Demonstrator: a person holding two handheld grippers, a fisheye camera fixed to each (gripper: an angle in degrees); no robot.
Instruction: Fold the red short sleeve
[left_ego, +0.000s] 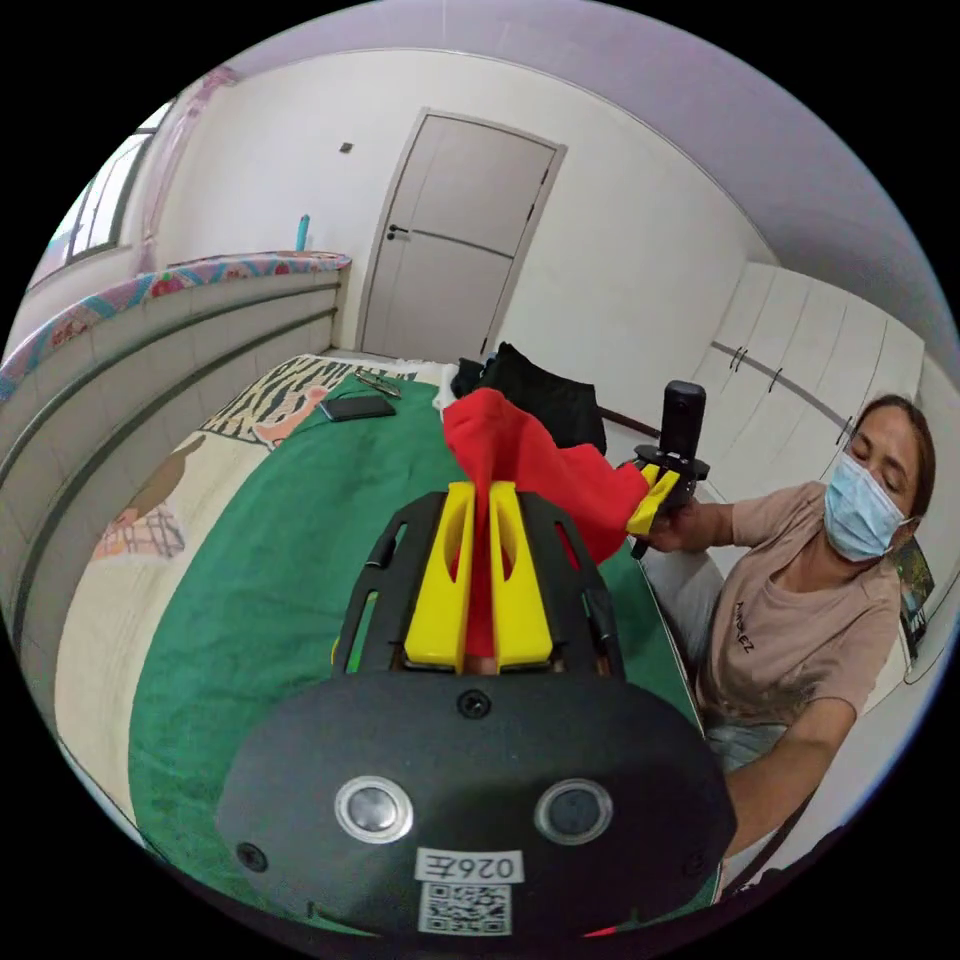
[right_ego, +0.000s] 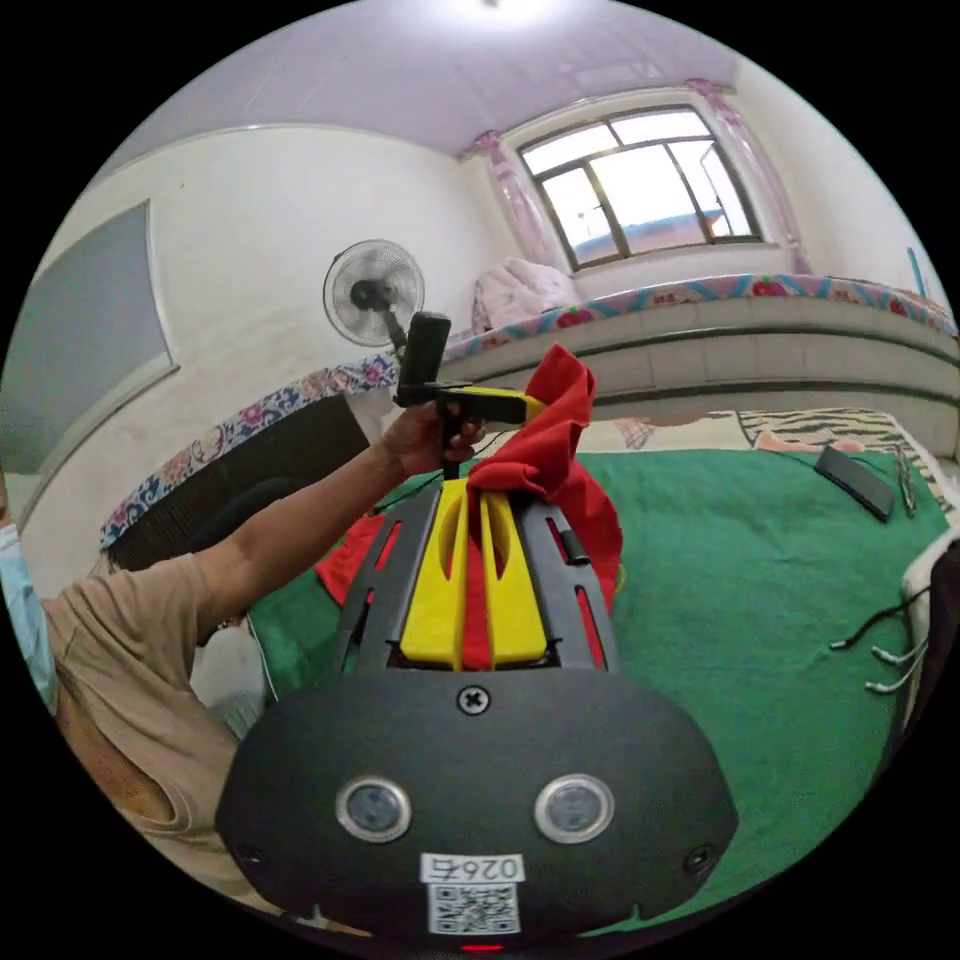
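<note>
The red short sleeve shirt (left_ego: 530, 455) is lifted off the green cover (left_ego: 270, 590) of the bed and hangs between both grippers. In the left gripper view my left gripper (left_ego: 478, 495) is shut on one part of the red cloth, and my right gripper (left_ego: 652, 490) pinches the other part, held by a hand further right. Seen from the right gripper view, my right gripper (right_ego: 472, 490) is shut on the shirt (right_ego: 550, 450), which bunches up and drapes down; the left gripper (right_ego: 525, 405) clamps its top edge just beyond.
A dark phone (left_ego: 357, 407) and glasses (left_ego: 378, 382) lie at the far end of the green cover. A black garment (left_ego: 545, 395) sits at the bed's far corner. The person (left_ego: 800, 620) sits beside the bed. A fan (right_ego: 372, 283) stands by the wall.
</note>
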